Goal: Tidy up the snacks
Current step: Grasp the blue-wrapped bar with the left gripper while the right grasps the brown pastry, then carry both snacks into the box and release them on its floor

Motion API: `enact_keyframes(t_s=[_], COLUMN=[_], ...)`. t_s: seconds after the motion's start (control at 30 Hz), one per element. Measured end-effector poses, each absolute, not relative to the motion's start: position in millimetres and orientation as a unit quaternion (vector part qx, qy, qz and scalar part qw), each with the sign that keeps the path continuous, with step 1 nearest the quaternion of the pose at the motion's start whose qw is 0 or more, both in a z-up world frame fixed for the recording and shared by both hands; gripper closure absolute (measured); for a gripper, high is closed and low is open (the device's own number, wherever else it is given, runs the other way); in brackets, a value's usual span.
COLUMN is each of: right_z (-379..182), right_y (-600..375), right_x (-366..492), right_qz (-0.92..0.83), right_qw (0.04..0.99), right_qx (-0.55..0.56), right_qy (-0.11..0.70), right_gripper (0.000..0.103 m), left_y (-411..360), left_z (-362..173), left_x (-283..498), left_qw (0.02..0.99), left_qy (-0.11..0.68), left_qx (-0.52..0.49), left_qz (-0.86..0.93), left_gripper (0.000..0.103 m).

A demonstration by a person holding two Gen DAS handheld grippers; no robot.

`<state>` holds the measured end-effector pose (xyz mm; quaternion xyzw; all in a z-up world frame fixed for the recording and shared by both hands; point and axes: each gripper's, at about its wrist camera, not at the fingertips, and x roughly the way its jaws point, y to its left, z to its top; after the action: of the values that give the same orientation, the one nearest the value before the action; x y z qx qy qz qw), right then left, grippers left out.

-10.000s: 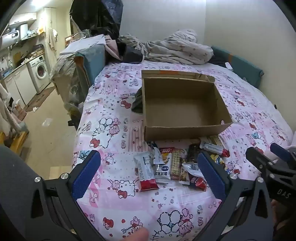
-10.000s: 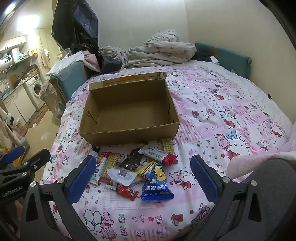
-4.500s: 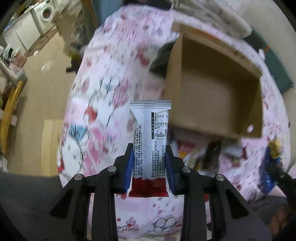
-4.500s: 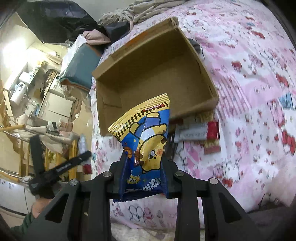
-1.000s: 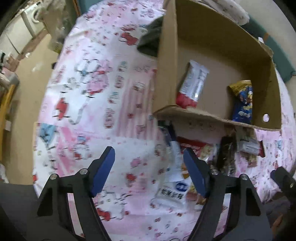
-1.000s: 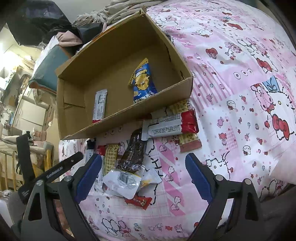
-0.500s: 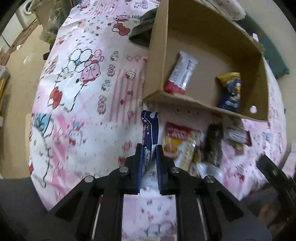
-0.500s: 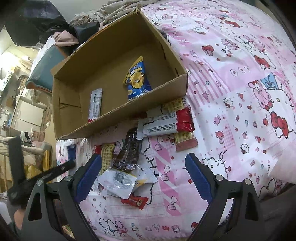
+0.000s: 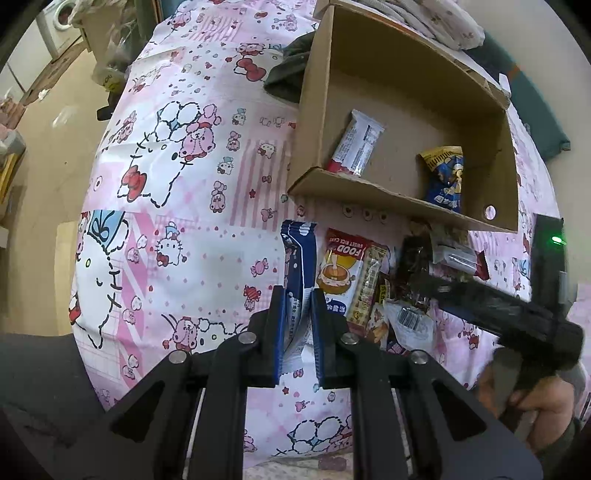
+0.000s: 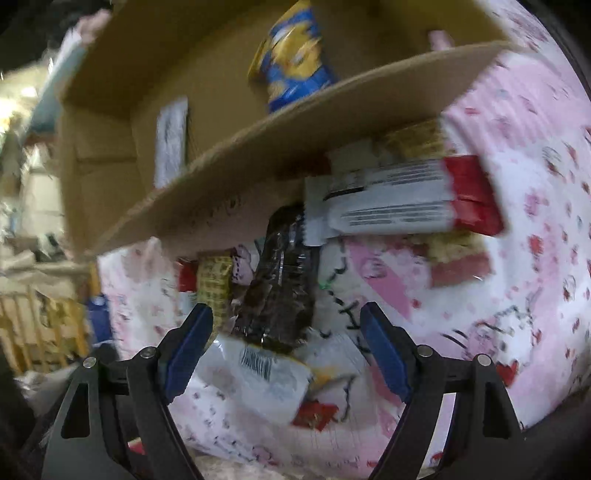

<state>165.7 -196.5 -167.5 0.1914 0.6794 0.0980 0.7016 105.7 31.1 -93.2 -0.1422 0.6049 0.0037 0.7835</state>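
Observation:
My left gripper (image 9: 298,295) is shut on a blue and white snack packet (image 9: 298,254), held just above the bedspread in front of the cardboard box (image 9: 402,201). Inside the box lie a white and red bar (image 9: 356,142) and a blue and yellow bag (image 9: 447,179). My right gripper (image 10: 286,323) hangs low over the snack pile, its jaws wide and closing, with a dark brown packet (image 10: 280,291) between them and no pad touching it. A white and red bar (image 10: 402,201) lies by the box wall (image 10: 280,147). The right wrist view is blurred.
Several loose snacks (image 9: 352,275) lie before the box on the pink patterned bedspread (image 9: 184,206). A hand (image 9: 532,402) holds the right gripper's handle at the lower right. The floor (image 9: 44,140) drops away at the left edge. Bedding (image 9: 436,22) lies behind the box.
My left gripper shut on the blue and white packet and raised it slightly. My right gripper dropped down close to the pile, over the dark packet.

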Motion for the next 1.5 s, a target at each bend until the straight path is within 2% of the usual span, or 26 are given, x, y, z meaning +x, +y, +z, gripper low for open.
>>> enact_keyframes(t_s=[0.23,0.33,0.37,0.43,0.5,0.83,1.1,1.3,1.5], right_z=[-175.6,-172.2,-170.3,-167.1,-160.9,-118.3,-78.8,-35.1,-2.4], right_y=[-146.1,-140.2,-140.6,-144.0,-150.7,-187.4,-196.9,-212.8,-232.9], right_x=[176.0,172.9,171.8,169.4,166.1,134.2,102.7,99.4,128.3], right_qz=[0.059,0.056,0.054,0.059,0.070,0.146,0.210,0.232,0.229], right_qw=[0.720,0.735,0.738,0.739,0.742,0.731,0.735,0.753,0.782], right_qx=[0.056,0.037,0.036,0.038,0.055,0.171,0.202,0.224,0.229], right_qy=[0.689,0.675,0.672,0.671,0.665,0.645,0.612,0.574,0.532], right_gripper=[0.015,0.023,0.033,0.041,0.044,0.044,0.044,0.044,0.044], left_y=[33.4,34.2,34.2,33.7,33.4,32.6,31.2,30.9,23.0], left_z=[-93.7,-93.3,-92.9,-92.1,-90.9,-88.3,-85.8,-54.5,-17.9], left_x=[109.7,110.6,111.2,112.1,112.7,111.2,102.3,99.7,130.9], left_qw=[0.787,0.787,0.788,0.789,0.789,0.791,0.794,0.821,0.844], left_qy=[0.598,0.596,0.595,0.594,0.593,0.591,0.590,0.552,0.520], left_qx=[-0.150,-0.157,-0.157,-0.159,-0.161,-0.159,-0.150,-0.146,-0.133], left_qz=[0.009,0.008,0.008,0.006,0.005,0.006,0.008,-0.003,-0.014], left_gripper=[0.093,0.093,0.093,0.093,0.093,0.092,0.093,0.093,0.093])
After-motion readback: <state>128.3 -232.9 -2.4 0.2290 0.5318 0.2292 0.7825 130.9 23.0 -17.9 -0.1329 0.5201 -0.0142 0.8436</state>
